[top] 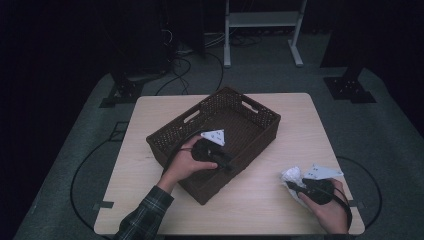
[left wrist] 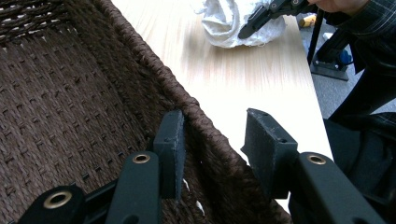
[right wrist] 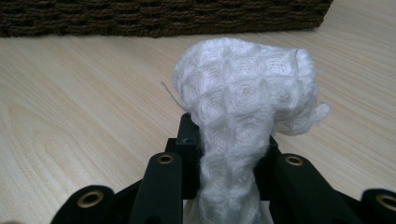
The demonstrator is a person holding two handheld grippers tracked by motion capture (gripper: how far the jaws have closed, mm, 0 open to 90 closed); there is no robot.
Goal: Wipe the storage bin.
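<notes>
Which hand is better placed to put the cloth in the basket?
Right. Its claw is shut on the cloth, on the table just outside the basket. The left claw straddles the basket's rim, holding no cloth.

High view overhead on table (top: 260,200); gripper views close, sharing basket (left wrist: 187,107) and cloth (right wrist: 247,93).

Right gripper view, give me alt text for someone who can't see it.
The right gripper has its two black jaws shut on a bunched white cloth, whose quilted top puffs out above them. Below lies a pale wooden table, with the side of a dark brown woven basket along the top edge.
</notes>
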